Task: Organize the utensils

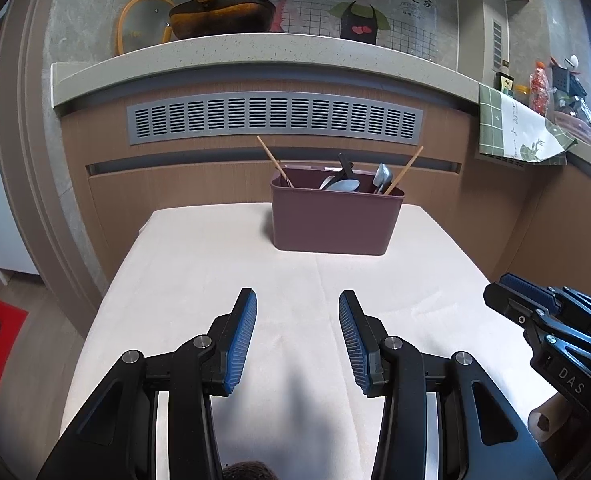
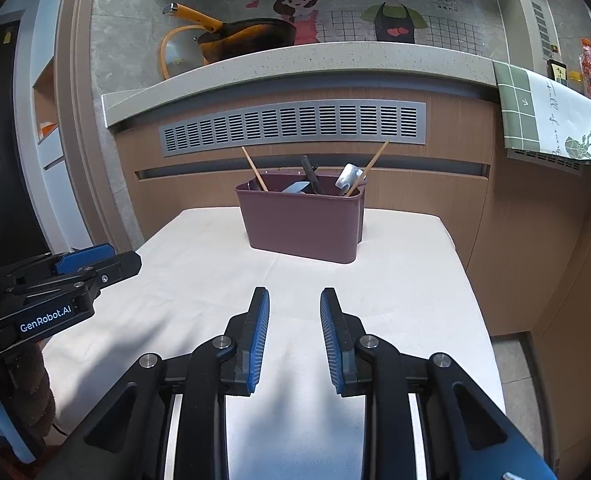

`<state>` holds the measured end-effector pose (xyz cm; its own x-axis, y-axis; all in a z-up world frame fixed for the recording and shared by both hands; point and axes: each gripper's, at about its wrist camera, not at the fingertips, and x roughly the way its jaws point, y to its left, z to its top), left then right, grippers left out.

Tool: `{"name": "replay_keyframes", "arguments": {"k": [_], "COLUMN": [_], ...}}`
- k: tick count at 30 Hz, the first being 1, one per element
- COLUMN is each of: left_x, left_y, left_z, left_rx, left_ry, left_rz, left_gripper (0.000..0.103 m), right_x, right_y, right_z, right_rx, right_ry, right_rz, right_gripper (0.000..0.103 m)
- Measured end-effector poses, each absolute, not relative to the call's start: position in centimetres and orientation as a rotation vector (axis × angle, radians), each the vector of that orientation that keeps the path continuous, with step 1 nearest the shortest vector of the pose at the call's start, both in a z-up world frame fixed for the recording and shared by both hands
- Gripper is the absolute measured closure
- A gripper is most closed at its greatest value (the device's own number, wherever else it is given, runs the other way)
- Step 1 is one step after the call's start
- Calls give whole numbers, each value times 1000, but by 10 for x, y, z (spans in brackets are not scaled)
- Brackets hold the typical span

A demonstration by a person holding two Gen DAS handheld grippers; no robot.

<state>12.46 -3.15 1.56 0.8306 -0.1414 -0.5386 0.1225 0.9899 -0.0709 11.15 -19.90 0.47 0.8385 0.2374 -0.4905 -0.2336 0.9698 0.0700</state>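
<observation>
Two grippers are held over the pale table (image 1: 199, 264): the left gripper (image 1: 297, 300) with its jaws spread wide, the right gripper (image 2: 295, 296) with a narrower gap, nothing between either pair. One mauve caddy (image 1: 333, 222) is set at the table's far end. In it, two wooden chopsticks (image 1: 273, 162), one black-handled utensil (image 1: 345, 164) and two grey spoons (image 1: 381, 176) can be counted.

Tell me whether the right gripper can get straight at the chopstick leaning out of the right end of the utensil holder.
Probably yes. The right gripper is open and empty, and only bare tablecloth lies between it and the utensil holder. The chopstick juts clear above the rim, though a spoon leans close beside it.
</observation>
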Motion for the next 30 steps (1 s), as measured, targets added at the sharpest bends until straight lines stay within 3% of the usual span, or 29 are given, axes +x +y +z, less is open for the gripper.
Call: {"name": "replay_keyframes", "arguments": {"k": [30], "left_x": [124], "left_y": [-33], "left_z": [10], "left_rx": [-39], "left_ry": [595], "left_rz": [-140], "left_gripper": [59], "right_x": [114], "right_y": [-201], "right_z": [2], "right_rx": [17], "right_ry": [533], "right_rz": [242], "right_gripper": [77]}}
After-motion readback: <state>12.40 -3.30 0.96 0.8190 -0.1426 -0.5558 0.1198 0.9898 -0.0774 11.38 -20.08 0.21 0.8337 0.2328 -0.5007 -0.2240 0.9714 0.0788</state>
